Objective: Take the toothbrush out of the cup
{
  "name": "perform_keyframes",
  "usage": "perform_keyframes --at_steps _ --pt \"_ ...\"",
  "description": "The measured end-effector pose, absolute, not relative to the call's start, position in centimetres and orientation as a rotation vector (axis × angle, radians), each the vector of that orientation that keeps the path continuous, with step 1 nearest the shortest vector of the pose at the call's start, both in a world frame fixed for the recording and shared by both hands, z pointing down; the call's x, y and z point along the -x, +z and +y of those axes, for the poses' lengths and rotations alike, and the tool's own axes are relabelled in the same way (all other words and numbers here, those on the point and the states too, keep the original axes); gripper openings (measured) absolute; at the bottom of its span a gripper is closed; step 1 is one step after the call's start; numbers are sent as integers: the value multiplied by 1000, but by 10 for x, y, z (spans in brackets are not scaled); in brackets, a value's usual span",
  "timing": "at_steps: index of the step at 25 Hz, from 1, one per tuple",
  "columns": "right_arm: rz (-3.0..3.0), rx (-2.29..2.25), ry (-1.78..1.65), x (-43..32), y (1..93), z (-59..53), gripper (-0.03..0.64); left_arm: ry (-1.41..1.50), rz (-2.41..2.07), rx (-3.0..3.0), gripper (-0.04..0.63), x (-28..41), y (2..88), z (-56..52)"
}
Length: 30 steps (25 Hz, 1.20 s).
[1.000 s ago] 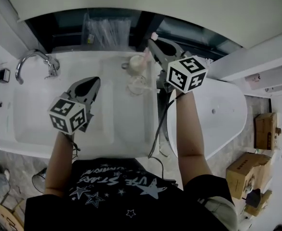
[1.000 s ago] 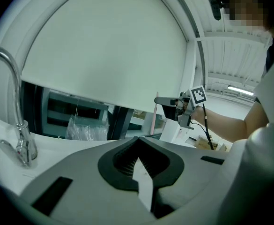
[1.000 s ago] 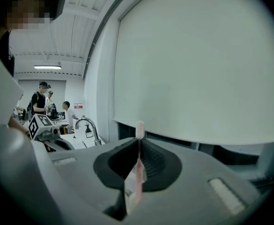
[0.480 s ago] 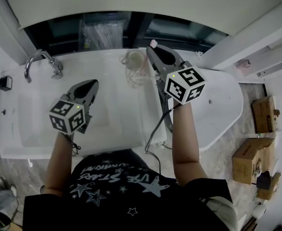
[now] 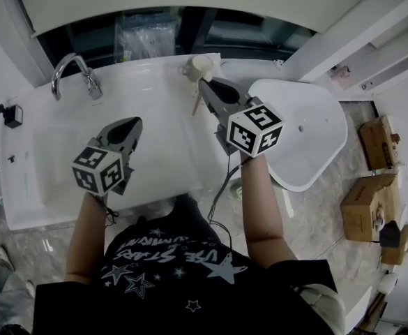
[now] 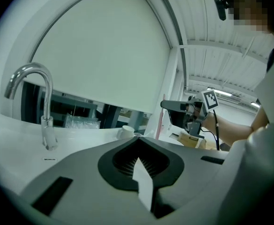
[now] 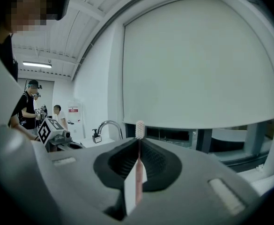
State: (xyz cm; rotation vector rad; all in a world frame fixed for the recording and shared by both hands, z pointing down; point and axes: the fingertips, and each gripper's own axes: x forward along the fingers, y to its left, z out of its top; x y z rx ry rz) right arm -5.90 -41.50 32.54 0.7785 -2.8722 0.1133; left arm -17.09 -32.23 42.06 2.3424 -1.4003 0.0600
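Two claws, one toothbrush and one cup, listed left to right.

1. Tap [image 5: 74,75]: stands at the back left of the sink [image 5: 50,152]. It plays no part in the task.

2. Left claw [image 5: 129,124]: you hold it over the sink, well apart from the cup. Its jaws are together with nothing between them. It is the farther of your two claws from the task's things.

3. Cup [image 5: 202,65]: white, and stands at the back edge of the counter. It is just beyond the tips of your right claw, toward the wall.

4. Toothbrush [image 5: 197,105]: pink handle, pinched crosswise in your right claw. Its long axis runs roughly upright, across the jaws and not along them. The bristle head [image 7: 140,128] is above the jaws and the handle hangs below. From the head view, the lower end sits on your side of the cup and appears clear of its rim.

5. Right claw [image 5: 205,86]: its jaws are closed tight on the handle, and it is raised above the counter.

Judgement: the toothbrush looks out of the cup. Any further move should draw the toothbrush toward you, away from the cup.
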Motion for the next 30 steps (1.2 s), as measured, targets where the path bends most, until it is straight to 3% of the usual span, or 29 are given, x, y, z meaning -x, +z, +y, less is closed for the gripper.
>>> perform_keyframes --at_steps 13,30 --pt "-2778 -975 340 81 389 -277 12 109 -1220 -2356 8 197 460 -220" --pt "-2757 -1009 520 31 427 -198 14 147 -1180 -2367 8 153 475 -164"
